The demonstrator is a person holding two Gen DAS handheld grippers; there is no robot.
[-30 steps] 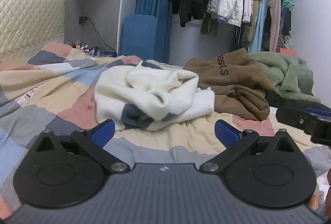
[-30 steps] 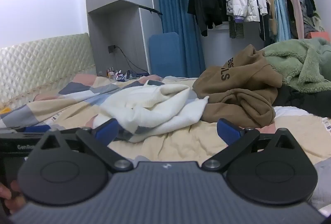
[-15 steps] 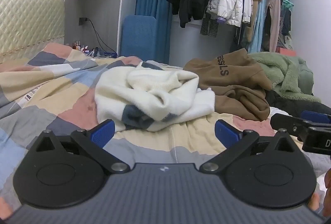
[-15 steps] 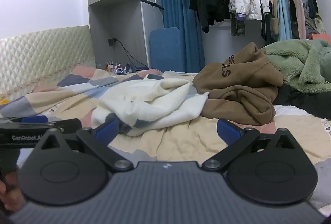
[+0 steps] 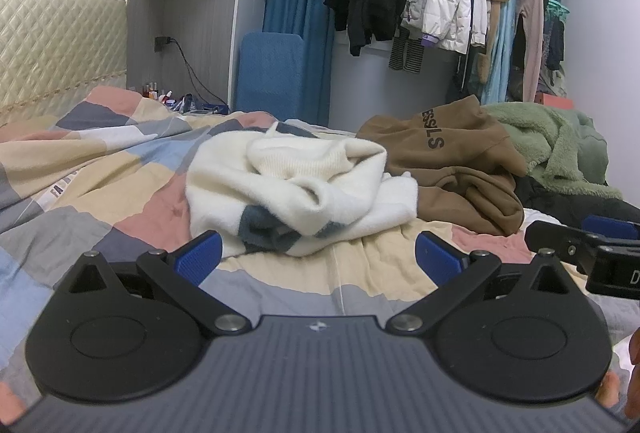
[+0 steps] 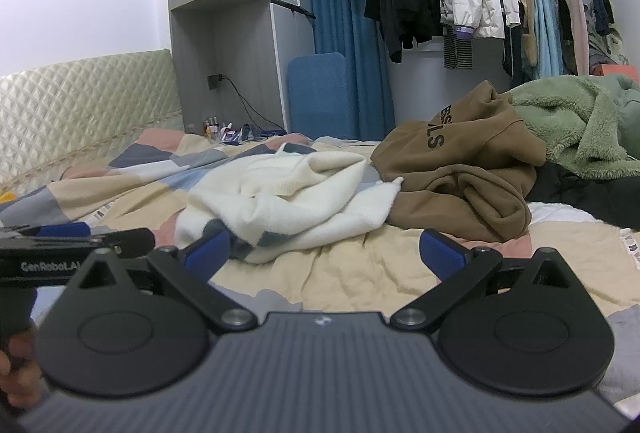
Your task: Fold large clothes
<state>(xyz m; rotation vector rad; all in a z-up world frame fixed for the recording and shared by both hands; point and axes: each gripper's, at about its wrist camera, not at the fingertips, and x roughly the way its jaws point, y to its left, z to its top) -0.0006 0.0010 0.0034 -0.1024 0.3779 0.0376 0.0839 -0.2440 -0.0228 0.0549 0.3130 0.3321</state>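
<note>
Hovering low over the patchwork quilt of beige, pink, grey and blue squares, the left gripper is holding its blue-padded fingers spread wide, gripping nothing. Beside it, the right gripper is likewise gaping, empty. Just ahead of both, a crumpled cream knit sweater with grey-blue patches is lying bunched on the quilt. Touching its right edge, a brown hoodie with dark lettering is slumping in a heap, with a fuzzy green fleece garment resting beyond it.
</note>
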